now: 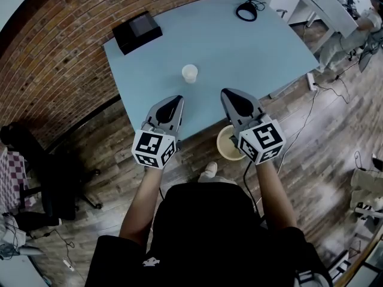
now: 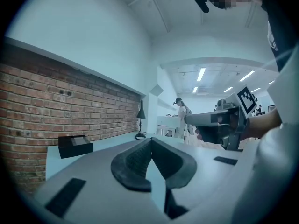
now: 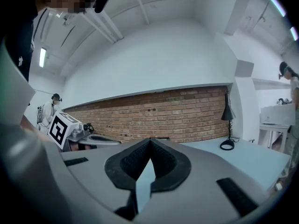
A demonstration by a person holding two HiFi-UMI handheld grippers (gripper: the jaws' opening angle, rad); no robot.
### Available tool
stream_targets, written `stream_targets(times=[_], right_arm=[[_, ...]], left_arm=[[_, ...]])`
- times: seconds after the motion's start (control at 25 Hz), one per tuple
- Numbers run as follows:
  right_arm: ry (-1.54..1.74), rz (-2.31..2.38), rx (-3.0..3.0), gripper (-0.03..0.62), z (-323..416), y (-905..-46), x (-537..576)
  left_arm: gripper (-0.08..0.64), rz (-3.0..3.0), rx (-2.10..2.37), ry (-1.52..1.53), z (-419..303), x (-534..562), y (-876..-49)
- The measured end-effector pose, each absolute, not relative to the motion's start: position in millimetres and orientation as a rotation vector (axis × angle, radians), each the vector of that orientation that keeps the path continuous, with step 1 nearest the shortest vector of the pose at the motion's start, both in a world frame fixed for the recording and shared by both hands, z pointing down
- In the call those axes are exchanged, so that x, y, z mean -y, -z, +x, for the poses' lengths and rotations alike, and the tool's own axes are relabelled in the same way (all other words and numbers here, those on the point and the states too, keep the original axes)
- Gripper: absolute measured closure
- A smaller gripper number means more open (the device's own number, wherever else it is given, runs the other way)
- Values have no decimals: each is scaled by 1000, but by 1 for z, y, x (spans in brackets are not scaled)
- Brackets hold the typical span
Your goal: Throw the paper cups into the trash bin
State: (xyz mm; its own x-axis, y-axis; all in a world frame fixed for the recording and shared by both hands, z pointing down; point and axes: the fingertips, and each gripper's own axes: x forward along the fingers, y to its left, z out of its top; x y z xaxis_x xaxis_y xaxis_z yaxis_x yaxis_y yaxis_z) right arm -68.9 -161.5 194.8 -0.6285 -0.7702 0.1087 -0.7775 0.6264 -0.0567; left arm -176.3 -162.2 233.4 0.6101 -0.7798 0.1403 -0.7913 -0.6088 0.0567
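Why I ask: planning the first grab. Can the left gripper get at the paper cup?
Probably yes: nothing stands between the left gripper and the paper cup on the table, though its shut jaws must open.

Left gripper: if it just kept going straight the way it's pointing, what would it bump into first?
Probably the paper cup standing on the blue table. In the head view the left gripper points roughly at it. Its height above the table is unclear, so it might pass over the cup.
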Motion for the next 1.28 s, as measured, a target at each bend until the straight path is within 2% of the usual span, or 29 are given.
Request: stream_targets(times=[0.28,1.28], right_arm=[[-181,1272,2791,589,-52,-203,179],[-242,1430,2686,589,-53,-224,243]], left_arm=[[551,2723,1353,-186,-152,175,-233],[551,2747,1175,-264,-158,262,-272]])
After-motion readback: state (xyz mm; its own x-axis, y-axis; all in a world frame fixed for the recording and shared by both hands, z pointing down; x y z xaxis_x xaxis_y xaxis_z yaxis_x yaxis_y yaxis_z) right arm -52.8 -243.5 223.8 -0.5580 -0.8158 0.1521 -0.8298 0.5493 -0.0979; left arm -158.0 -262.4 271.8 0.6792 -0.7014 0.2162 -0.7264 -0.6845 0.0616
